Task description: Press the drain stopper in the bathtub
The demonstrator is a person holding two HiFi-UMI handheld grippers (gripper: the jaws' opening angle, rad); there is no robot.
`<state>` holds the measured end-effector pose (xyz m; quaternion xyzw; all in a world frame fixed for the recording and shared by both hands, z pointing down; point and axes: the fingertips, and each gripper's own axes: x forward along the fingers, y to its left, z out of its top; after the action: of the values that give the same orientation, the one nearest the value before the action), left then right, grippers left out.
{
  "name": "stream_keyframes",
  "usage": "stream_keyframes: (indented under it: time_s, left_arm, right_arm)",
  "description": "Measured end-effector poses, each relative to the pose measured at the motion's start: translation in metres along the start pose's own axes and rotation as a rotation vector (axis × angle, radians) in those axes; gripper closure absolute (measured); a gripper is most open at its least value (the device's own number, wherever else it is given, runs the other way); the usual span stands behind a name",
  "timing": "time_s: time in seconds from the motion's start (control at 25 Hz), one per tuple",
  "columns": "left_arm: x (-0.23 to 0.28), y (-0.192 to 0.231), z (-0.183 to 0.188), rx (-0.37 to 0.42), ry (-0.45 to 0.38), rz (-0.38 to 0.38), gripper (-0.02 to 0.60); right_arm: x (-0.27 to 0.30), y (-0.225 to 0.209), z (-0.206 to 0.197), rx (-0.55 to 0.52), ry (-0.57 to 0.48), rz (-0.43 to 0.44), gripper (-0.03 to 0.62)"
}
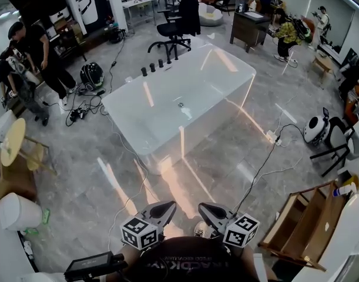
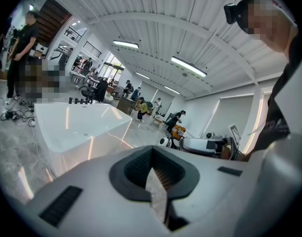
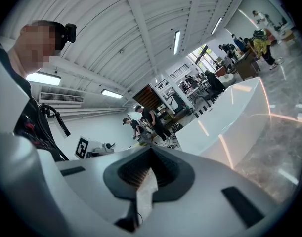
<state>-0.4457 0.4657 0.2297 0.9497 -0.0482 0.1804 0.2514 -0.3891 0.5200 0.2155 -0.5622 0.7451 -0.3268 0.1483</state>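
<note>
Close against your body, you hold the left gripper [image 1: 165, 207] and the right gripper [image 1: 205, 208] side by side, each with its jaws pressed together on nothing. Ahead of you, on the grey floor [image 1: 79, 175], stands the white bathtub [image 1: 145, 135], well apart from both. Its drain stopper [image 1: 180, 104] sits on the tub's bottom, near the middle, untouched.

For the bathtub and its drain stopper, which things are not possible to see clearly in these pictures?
- Drain stopper: too small in the head view to tell whether it is raised or pressed down.
- Right gripper view: the outer wall of the bathtub hides the drain completely.
- Four dark fittings on the far rim: too small in the head view to name.
</note>
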Motion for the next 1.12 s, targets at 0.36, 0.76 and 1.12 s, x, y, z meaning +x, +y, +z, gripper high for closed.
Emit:
stream_keyframes:
  time_s: [0.36, 0.76, 1.12]
  left_arm:
    - [0.025, -0.011, 0.0, -0.01, -0.013, 0.03, 0.574]
    - [0.057, -0.033, -0.008, -0.025, -0.002, 0.071, 0.574]
    - [0.095, -0.021, 0.018, -0.022, 0.006, 0.057, 0.574]
  right_arm:
    - [-0.017, -0.022, 0.009, -0.017, 0.018, 0.017, 0.579]
    - [-0.049, -0.053, 0.017, 0.012, 0.025, 0.042, 0.579]
    - [-0.051, -0.089, 0.039, 0.05, 0.0, 0.003, 0.579]
